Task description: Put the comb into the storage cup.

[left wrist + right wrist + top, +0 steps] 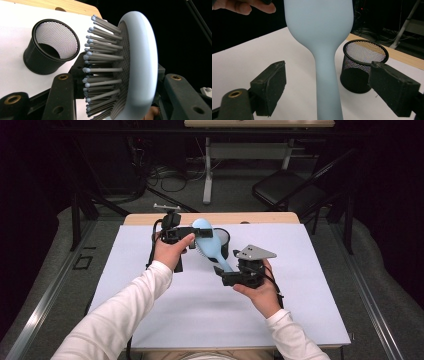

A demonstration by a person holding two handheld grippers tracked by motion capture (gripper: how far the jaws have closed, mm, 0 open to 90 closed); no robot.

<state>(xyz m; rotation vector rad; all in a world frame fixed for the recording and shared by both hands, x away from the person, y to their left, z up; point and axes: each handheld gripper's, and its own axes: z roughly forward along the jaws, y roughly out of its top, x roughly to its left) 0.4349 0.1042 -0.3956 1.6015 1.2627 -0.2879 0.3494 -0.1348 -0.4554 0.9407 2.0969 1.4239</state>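
Brush, near the cup, is clamped at its head by the left gripper; the right gripper stands apart around its handle.

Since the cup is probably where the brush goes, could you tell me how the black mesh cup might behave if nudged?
The mesh cup looks light, as its see-through wire walls suggest, so a nudge would probably slide it on the smooth white table. Standing upright and empty, it may tip if the hairbrush leans on its rim.
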